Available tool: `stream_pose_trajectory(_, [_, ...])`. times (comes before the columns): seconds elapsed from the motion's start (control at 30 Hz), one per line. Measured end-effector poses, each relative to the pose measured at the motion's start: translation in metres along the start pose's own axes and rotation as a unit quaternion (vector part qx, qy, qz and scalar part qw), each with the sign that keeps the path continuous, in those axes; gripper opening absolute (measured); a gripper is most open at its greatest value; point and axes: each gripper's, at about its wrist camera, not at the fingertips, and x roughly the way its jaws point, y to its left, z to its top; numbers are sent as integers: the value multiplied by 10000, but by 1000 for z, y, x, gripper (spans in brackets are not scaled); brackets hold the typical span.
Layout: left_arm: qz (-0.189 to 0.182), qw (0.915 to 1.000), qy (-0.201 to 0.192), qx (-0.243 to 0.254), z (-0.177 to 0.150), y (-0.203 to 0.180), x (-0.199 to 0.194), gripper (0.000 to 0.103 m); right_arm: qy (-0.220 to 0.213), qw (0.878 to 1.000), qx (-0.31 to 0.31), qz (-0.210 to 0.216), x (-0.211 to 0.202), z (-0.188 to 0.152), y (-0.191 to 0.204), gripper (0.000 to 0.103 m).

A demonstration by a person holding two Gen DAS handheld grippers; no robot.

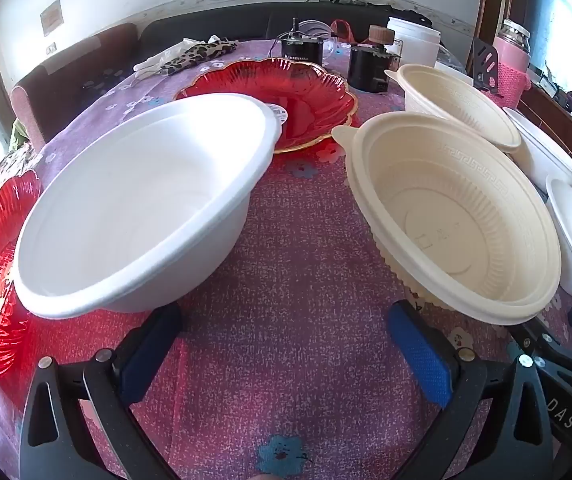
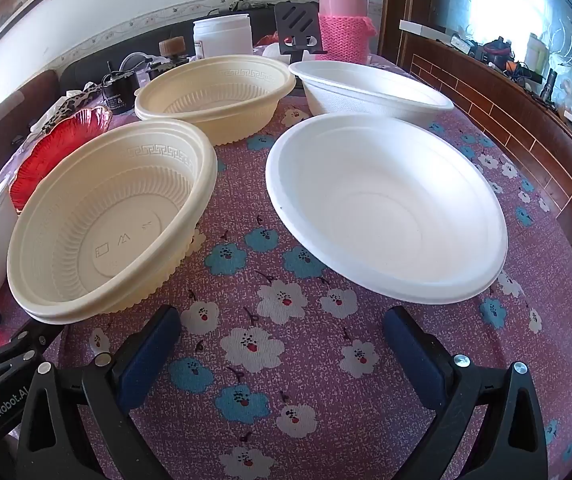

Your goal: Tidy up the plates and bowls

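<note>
A: Left gripper (image 1: 286, 356)?
B: Spread wide, holding nothing, low between white bowl (image 1: 138, 216) and cream bowl (image 1: 457, 224).
A: Right gripper (image 2: 282, 356)?
B: Likewise wide, nothing held, above flowered tablecloth (image 2: 286, 280).

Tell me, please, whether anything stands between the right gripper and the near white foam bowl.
Nothing visible does. The right gripper is open, and only bare floral tablecloth lies between its fingers and the near white foam bowl. The cream ribbed bowl sits off to the left.
</note>
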Motion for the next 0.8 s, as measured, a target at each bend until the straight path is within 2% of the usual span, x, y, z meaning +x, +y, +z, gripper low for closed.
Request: stream_pose_trajectory(0.8, [13,10000,-3,-30,-3,0,-1,103,7,10000,-9,-12,0,0,0,102])
